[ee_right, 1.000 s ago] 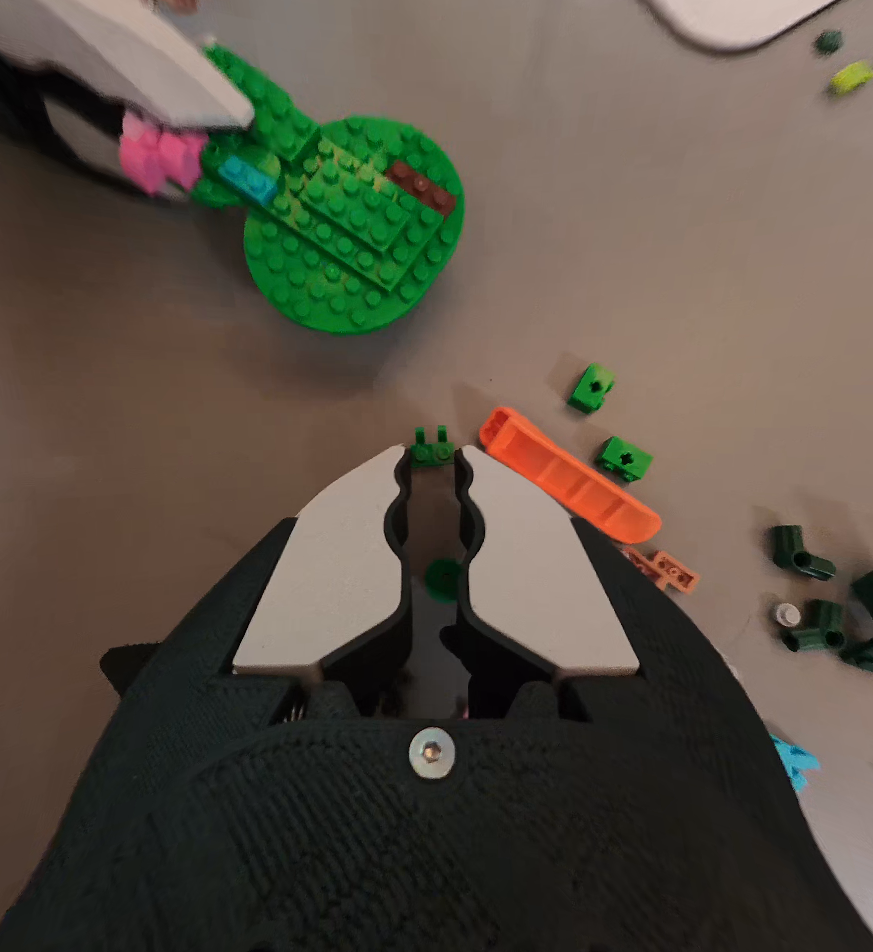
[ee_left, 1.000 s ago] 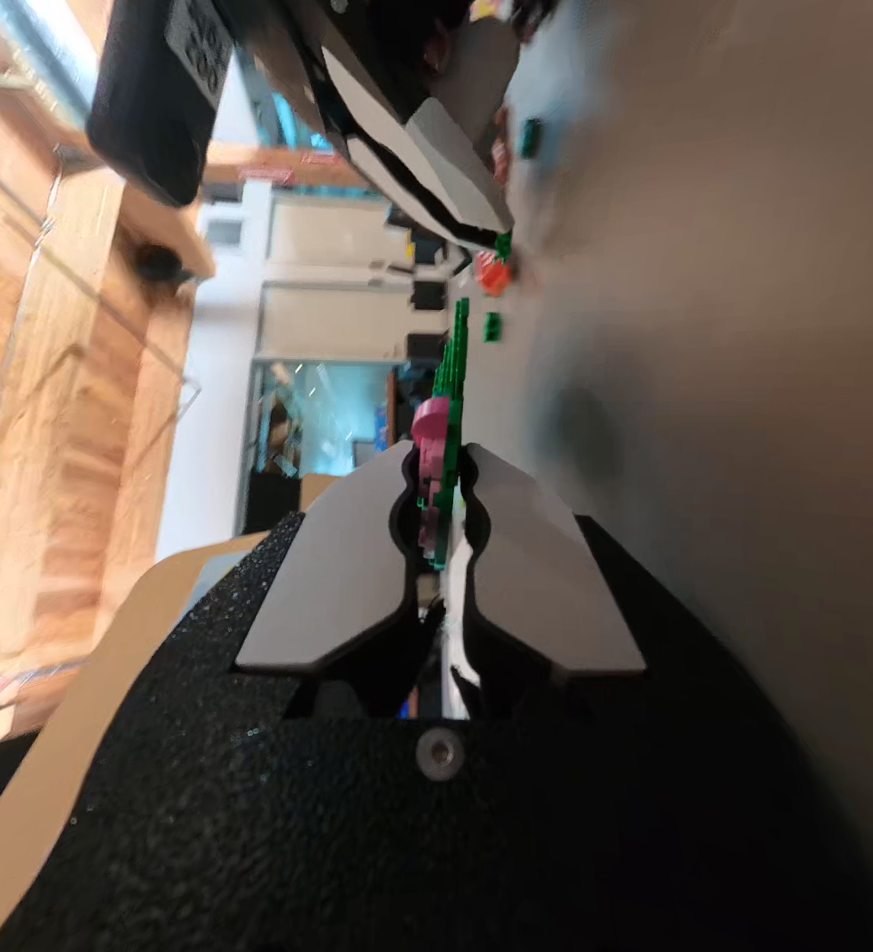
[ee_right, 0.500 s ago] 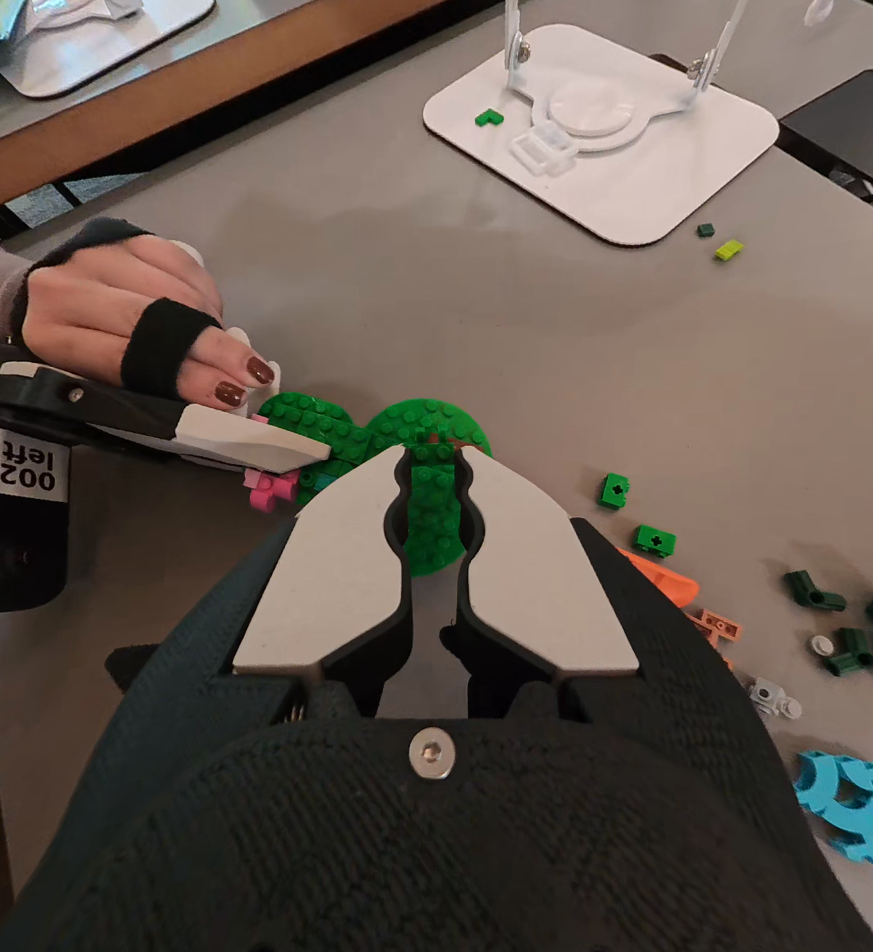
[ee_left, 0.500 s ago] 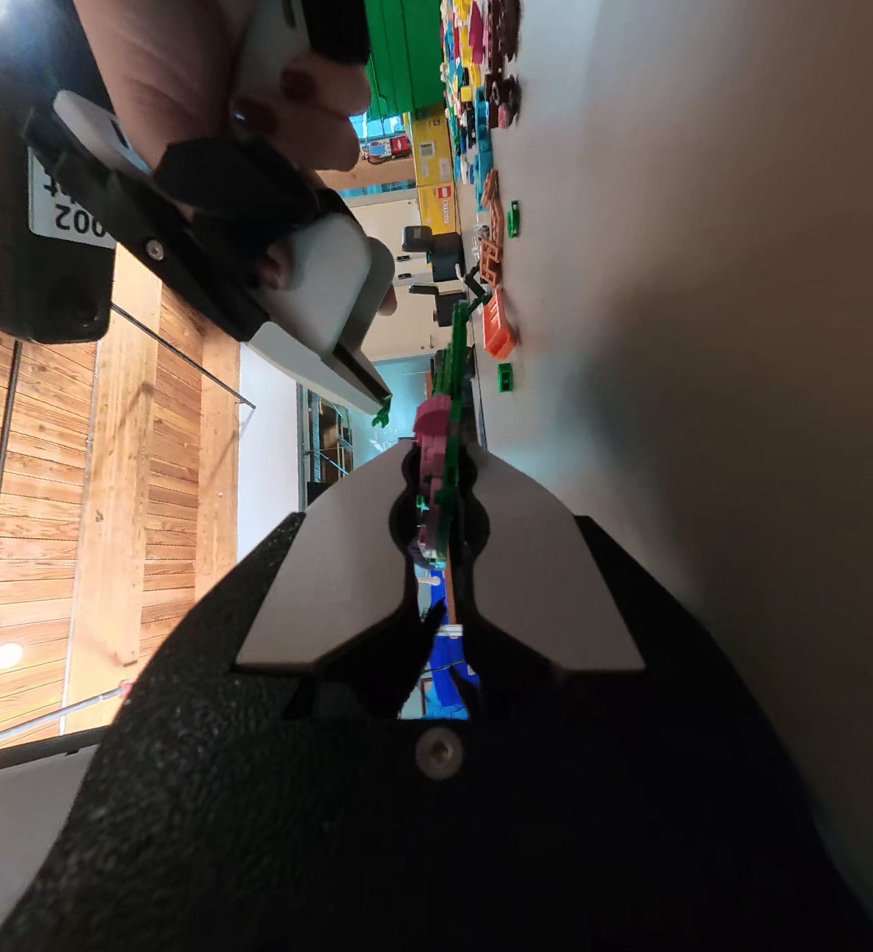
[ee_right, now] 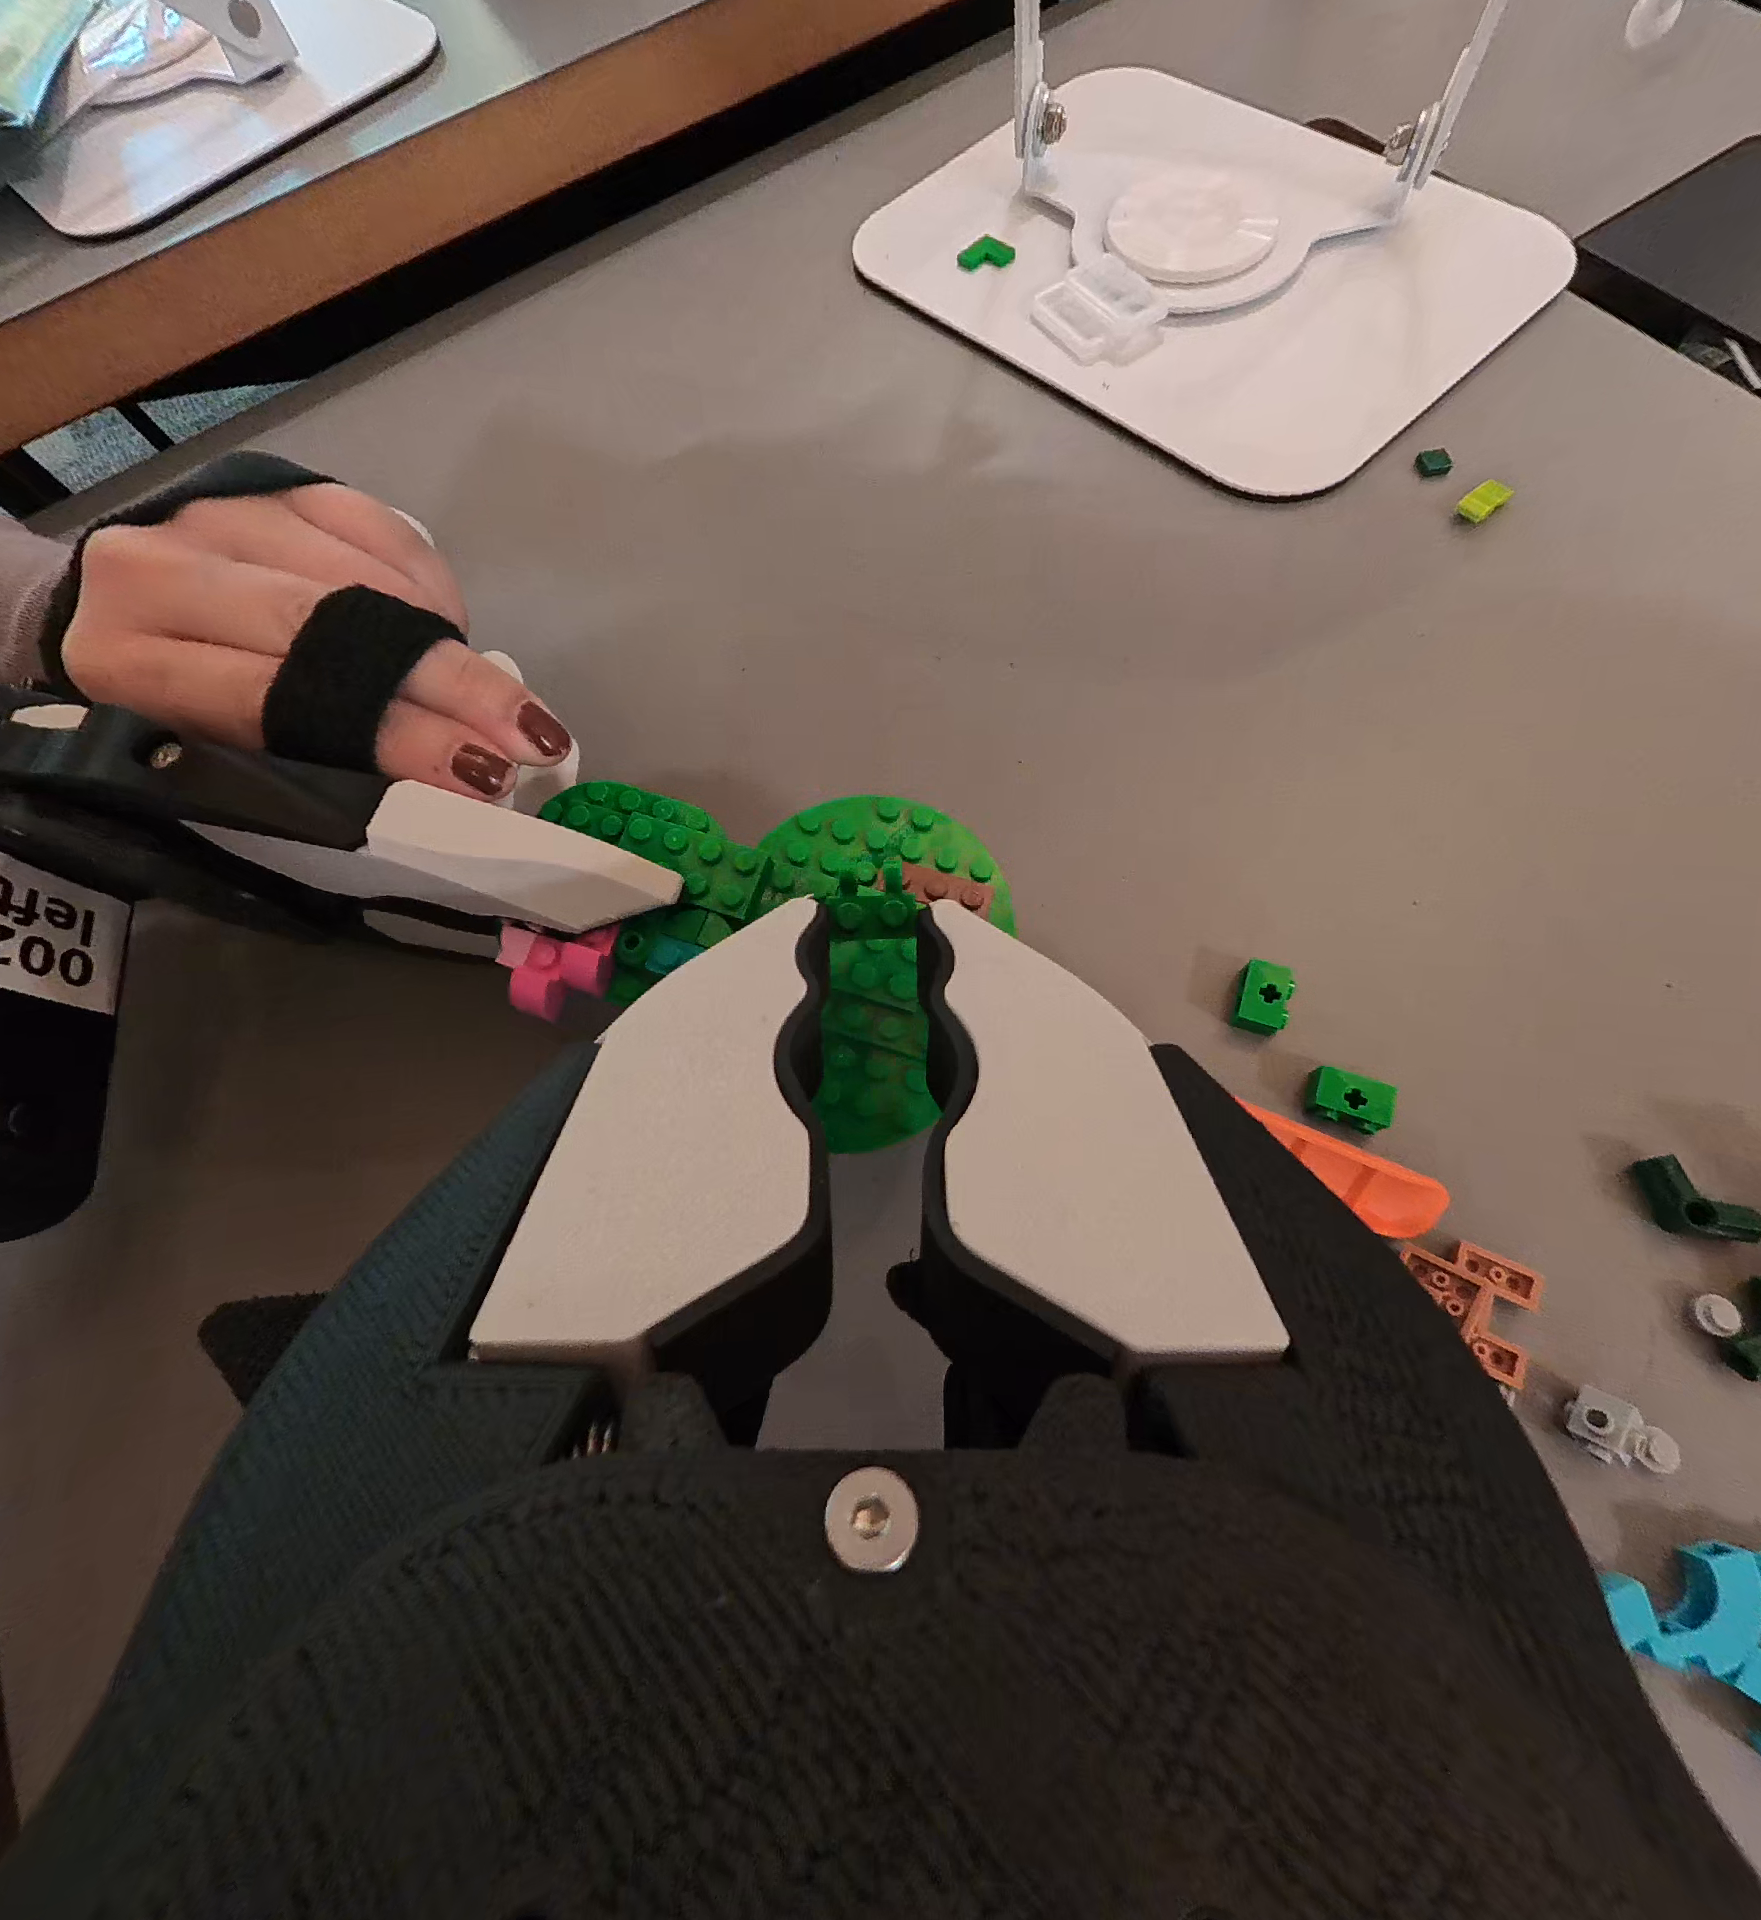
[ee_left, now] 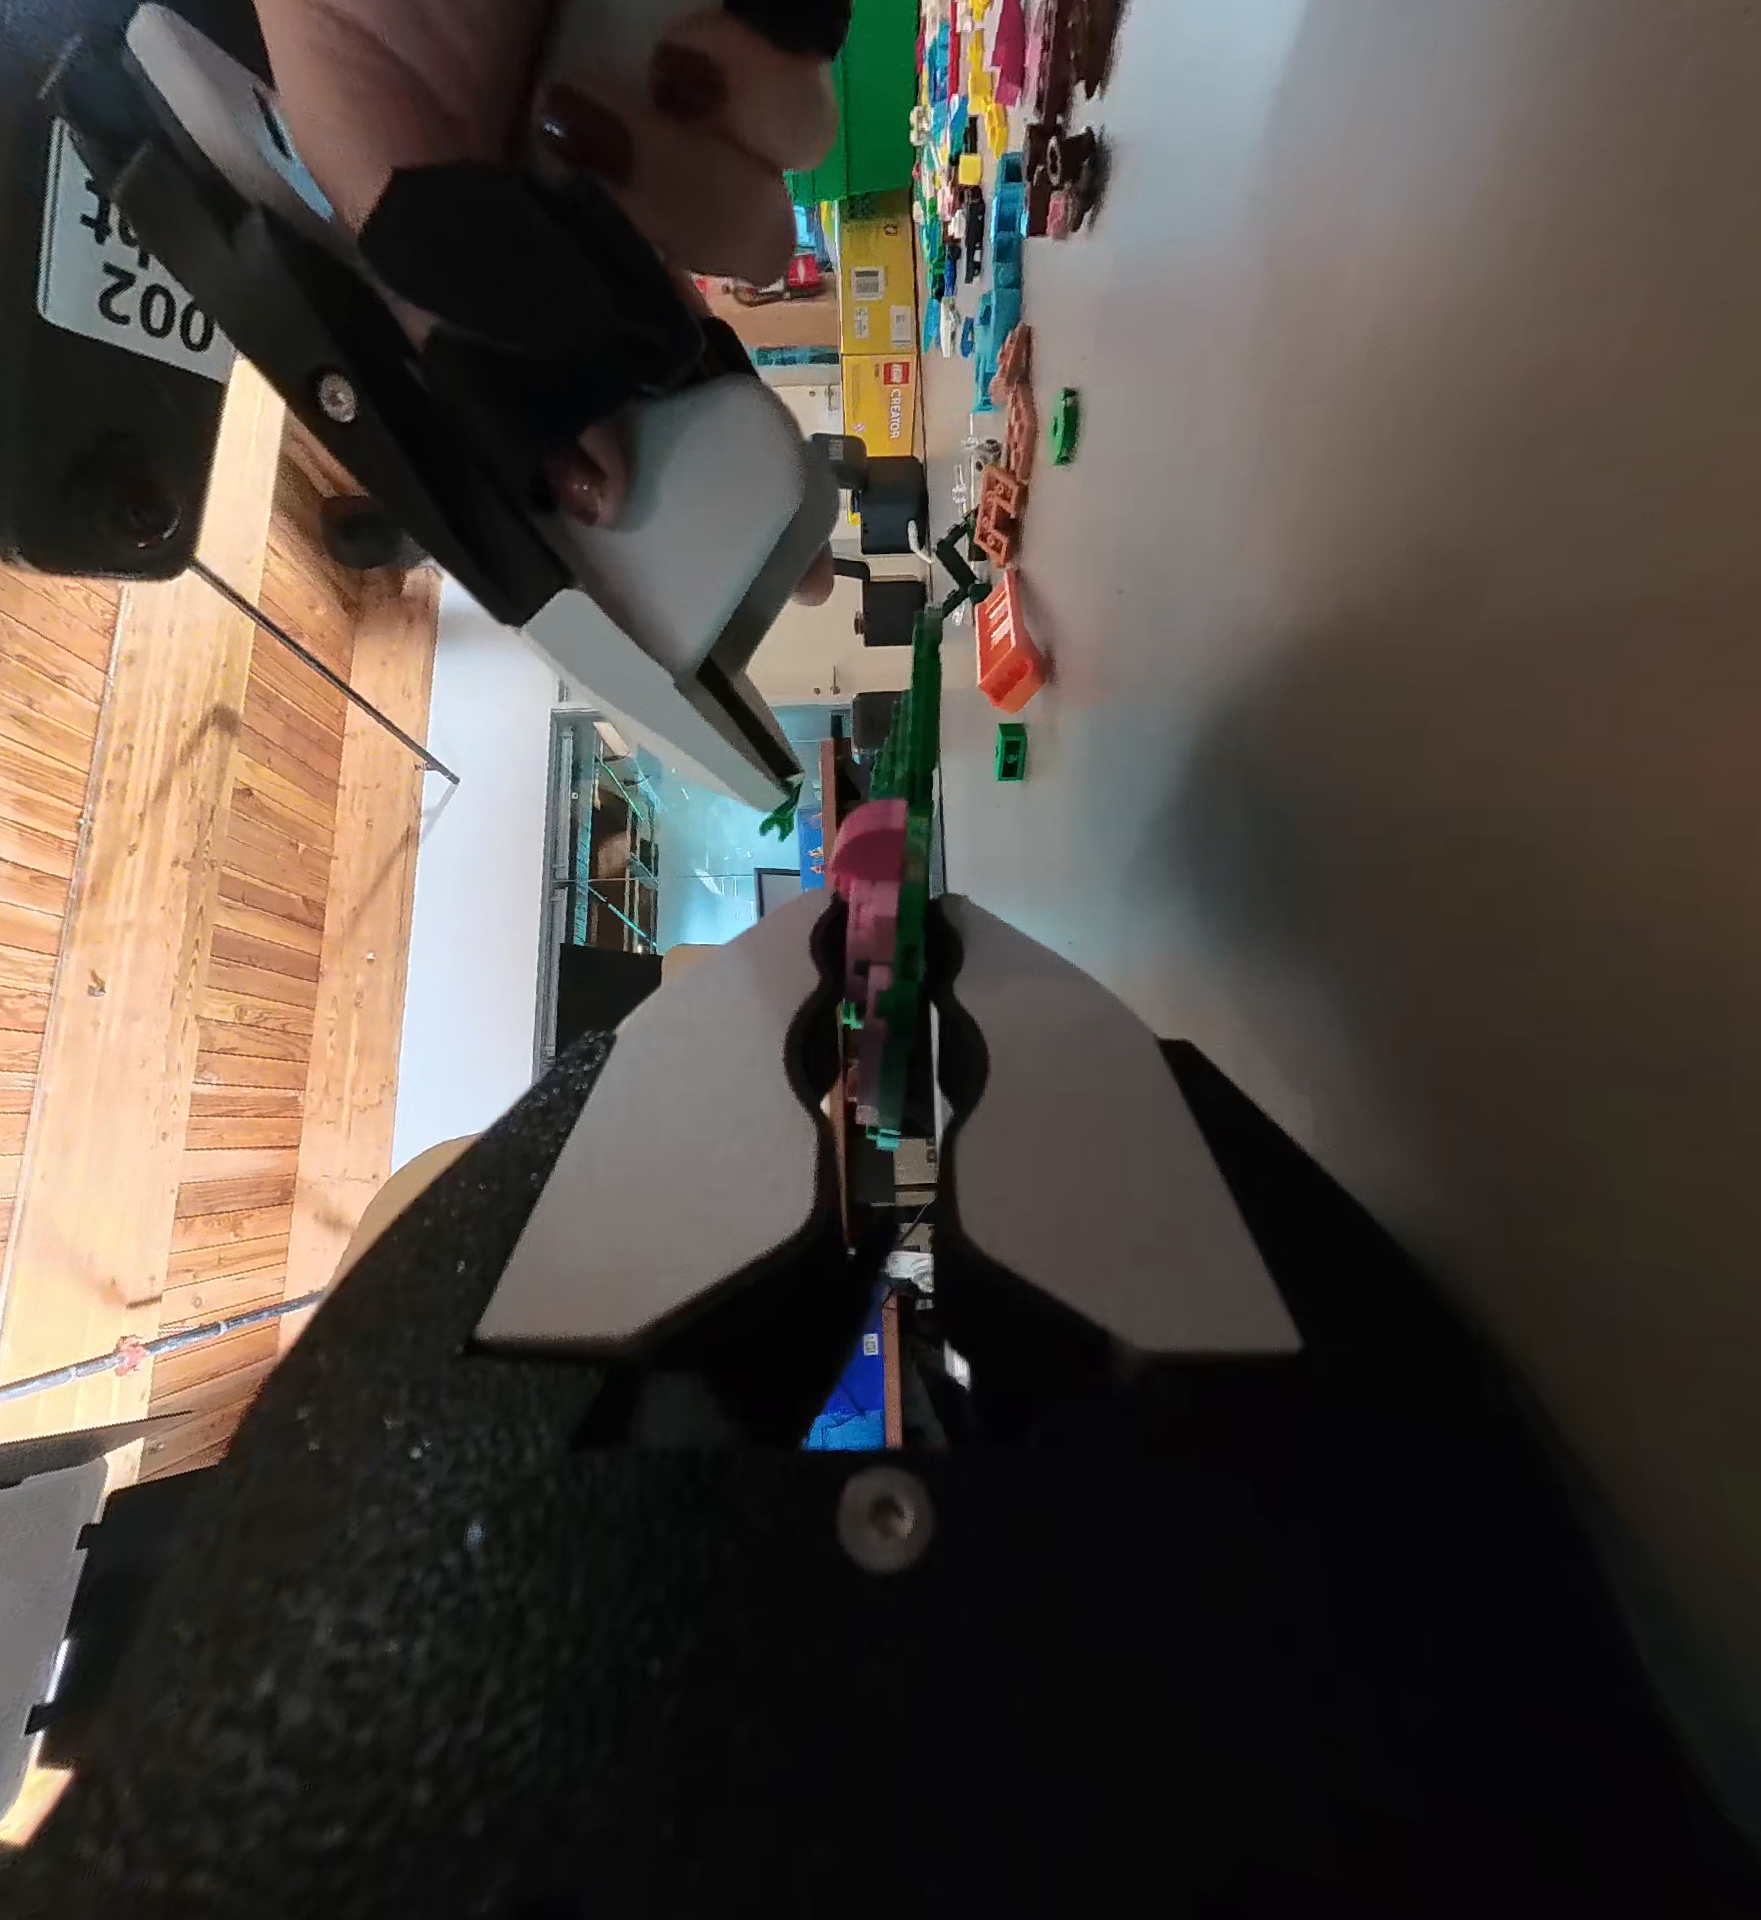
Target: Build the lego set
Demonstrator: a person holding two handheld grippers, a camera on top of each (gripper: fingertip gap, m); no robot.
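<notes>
Fingers of the left gripper point(ee_left: 881, 935) are clamped on the near-left edge of the green lego build point(ee_right: 855, 997), across the pink flower piece point(ee_right: 554, 971) and the plate under it. The fingers of the right gripper point(ee_right: 871, 914) are drawn together on a small green clip piece point(ee_right: 871, 888), which is held just above the round plate, near the brown tile point(ee_right: 949, 891). The build lies on the grey table point(ee_right: 1063, 675), left of the loose parts.

The build is judged light and stiff, but its stacked plates could be prised apart if it is levered by one corner; it is best held flat across a plate edge, as is done on the left. The clip piece is tiny, hard and smooth, so it is likely to twist or shoot out if squeezed off-centre; it is best taken by its flat sides, studs left free.

From the right wrist view the layout is seen from above: the two round lobes, the orange brick separator point(ee_right: 1364, 1184), the green bricks point(ee_right: 1265, 995), the dark green connectors point(ee_right: 1697, 1200), the white stand point(ee_right: 1271, 343) on the far side. Whether the build is lifted off the table cannot be told there. The left wrist view shows the build edge-on, slightly clear of the table, and the clip piece point(ee_left: 780, 821) at the tip of the right gripper point(ee_left: 788, 784), not yet touching the studs; a far row of sorted bricks point(ee_left: 990, 187) and yellow boxes point(ee_left: 881, 343) is shown only here.
</notes>
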